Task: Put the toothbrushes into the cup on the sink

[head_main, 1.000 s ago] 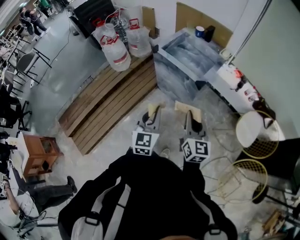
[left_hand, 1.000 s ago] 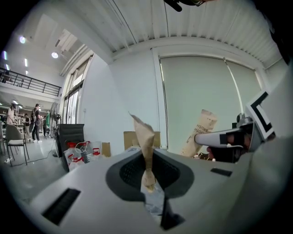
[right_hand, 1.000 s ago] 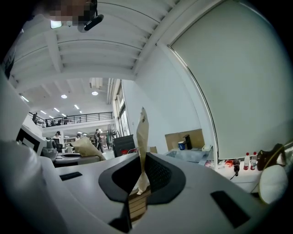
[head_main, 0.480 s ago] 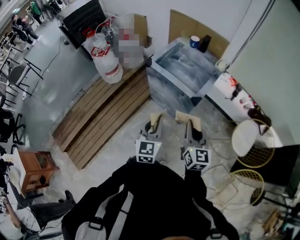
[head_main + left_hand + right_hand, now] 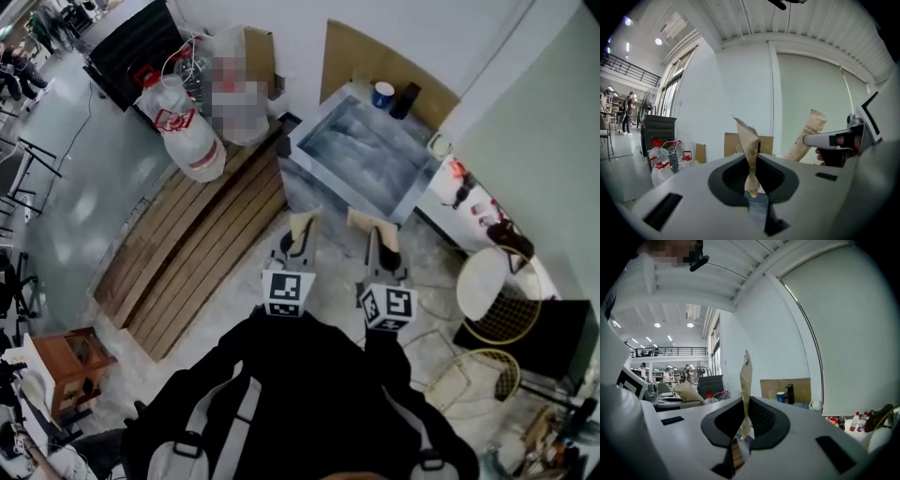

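"Where are the toothbrushes sitting right now?"

"Neither is resting in the blue cup [image 5: 382, 94], which is standing on the far rim of the sink [image 5: 361, 155]. The left gripper [image 5: 299, 246] is pinching one paper-wrapped toothbrush [image 5: 751, 159], its jaws nearly together. The right gripper [image 5: 382, 251] is clamping the second wrapped toothbrush [image 5: 746, 394] the same way. Both are hovering just short of the sink's near edge."

The left packet [image 5: 751, 159] and the right packet [image 5: 746, 390] are looking like creased, matt brown paper. The left gripper [image 5: 302, 230] and the right gripper [image 5: 375, 234] are showing smooth, matt grey plastic shells. The sink [image 5: 366, 155] is gleaming like polished marbled stone. The slatted platform [image 5: 187, 253] is showing bare, rough wood, and the water jugs [image 5: 183, 131] are glinting as clear plastic.
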